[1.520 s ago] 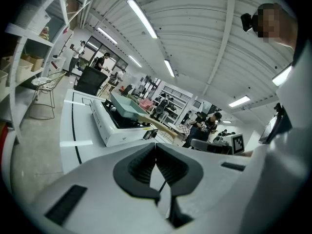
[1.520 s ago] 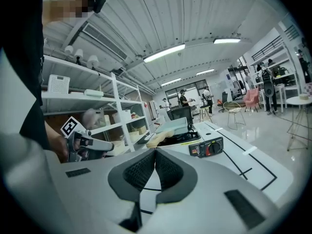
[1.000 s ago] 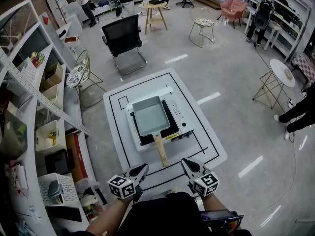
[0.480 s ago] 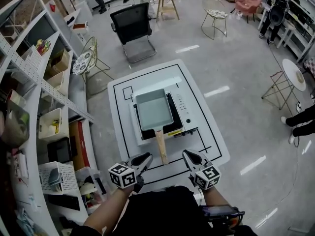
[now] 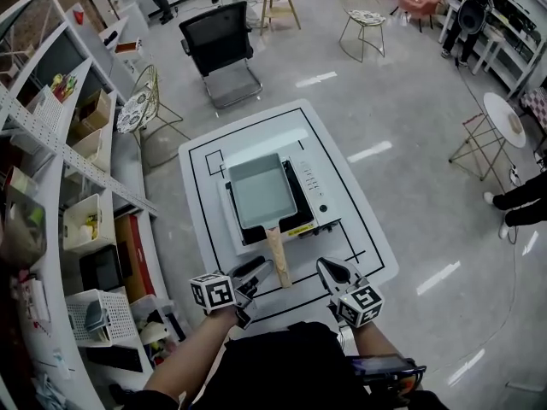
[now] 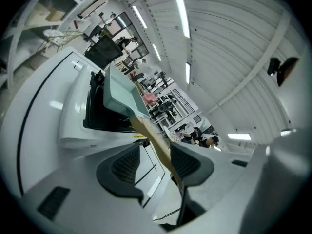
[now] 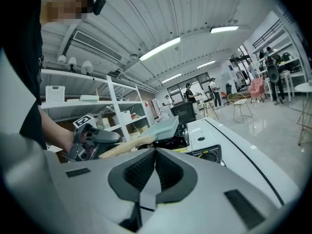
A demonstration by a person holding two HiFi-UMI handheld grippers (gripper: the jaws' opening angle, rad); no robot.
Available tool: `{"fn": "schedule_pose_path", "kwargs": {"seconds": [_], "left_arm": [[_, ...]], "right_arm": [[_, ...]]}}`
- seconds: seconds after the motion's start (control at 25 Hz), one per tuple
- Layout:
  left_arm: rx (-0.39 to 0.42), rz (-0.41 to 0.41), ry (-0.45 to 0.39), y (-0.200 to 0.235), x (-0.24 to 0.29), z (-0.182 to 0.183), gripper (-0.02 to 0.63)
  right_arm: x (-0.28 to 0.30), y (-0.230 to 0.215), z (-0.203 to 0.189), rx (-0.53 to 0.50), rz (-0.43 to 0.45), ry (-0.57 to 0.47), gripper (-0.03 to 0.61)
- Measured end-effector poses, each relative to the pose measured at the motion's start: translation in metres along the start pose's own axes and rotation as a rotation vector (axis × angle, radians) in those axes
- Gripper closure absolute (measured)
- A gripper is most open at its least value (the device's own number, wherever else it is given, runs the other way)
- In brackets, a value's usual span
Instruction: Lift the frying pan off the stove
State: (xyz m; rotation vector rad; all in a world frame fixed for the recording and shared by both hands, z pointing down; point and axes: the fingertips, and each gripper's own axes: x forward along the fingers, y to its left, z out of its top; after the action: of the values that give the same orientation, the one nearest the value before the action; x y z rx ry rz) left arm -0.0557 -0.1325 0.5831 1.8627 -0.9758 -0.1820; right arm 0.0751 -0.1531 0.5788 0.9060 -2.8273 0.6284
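White table (image 5: 363,250), stove (image 5: 314,196) resting on it

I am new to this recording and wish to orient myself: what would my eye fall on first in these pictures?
First, the pale green rectangular frying pan on the stove, in the middle of the low white table. Next, the left gripper at the near edge: its jaws have just been opening, and the pan's wooden handle stands between them. The right gripper hovers shut beside it.

Frying pan (image 5: 261,190) on stove (image 5: 318,196), stove on worktop (image 5: 205,229). Pan handle (image 5: 279,259) between left tool (image 5: 261,268) and right tool (image 5: 327,270). Shelving (image 5: 60,169) left, office chair (image 5: 218,49) behind.
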Motion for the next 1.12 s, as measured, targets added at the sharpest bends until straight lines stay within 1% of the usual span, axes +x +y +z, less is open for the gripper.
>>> {"fn": "schedule_pose_path", "kwargs": {"seconds": [0.08,0.16,0.24,0.4,0.48,0.56,0.68,0.84,0.88,1.0,1.12], "left_arm": [[-0.075,-0.031,-0.014,-0.001,0.006,0.007,0.381],[-0.129,-0.058,-0.022,-0.002,0.014,0.013,0.356],[-0.171,-0.080,-0.013,-0.002,0.023,0.013,0.330],[-0.257,-0.117,0.002,0.000,0.039,0.012,0.318],[-0.334,-0.177,-0.016,-0.005,0.047,0.016,0.318],[-0.387,-0.206,-0.027,-0.004,0.053,0.018,0.319],[-0.414,-0.212,-0.017,-0.001,0.060,0.018,0.319],[-0.401,-0.235,0.005,-0.006,0.067,0.016,0.322],[-0.399,-0.235,0.008,-0.006,0.068,0.017,0.332],[-0.421,-0.225,-0.003,-0.002,0.069,0.019,0.406],[-0.432,-0.237,-0.008,-0.005,0.070,0.021,0.454]], "right_arm": [[-0.001,-0.001,-0.002,0.007,-0.009,0.001,0.552],[-0.003,-0.003,-0.005,0.014,-0.019,0.005,0.552],[-0.005,-0.005,-0.009,0.023,-0.030,0.010,0.552],[-0.008,-0.007,-0.015,0.036,-0.045,0.017,0.552],[-0.008,-0.007,-0.016,0.038,-0.048,0.022,0.552],[-0.010,-0.008,-0.018,0.042,-0.051,0.029,0.552],[-0.013,-0.008,-0.021,0.049,-0.058,0.037,0.552],[-0.019,-0.007,-0.024,0.055,-0.071,0.039,0.552],[-0.020,-0.008,-0.025,0.057,-0.075,0.038,0.552],[-0.022,-0.010,-0.027,0.061,-0.081,0.034,0.552],[-0.024,-0.011,-0.027,0.065,-0.088,0.027,0.552]]}}
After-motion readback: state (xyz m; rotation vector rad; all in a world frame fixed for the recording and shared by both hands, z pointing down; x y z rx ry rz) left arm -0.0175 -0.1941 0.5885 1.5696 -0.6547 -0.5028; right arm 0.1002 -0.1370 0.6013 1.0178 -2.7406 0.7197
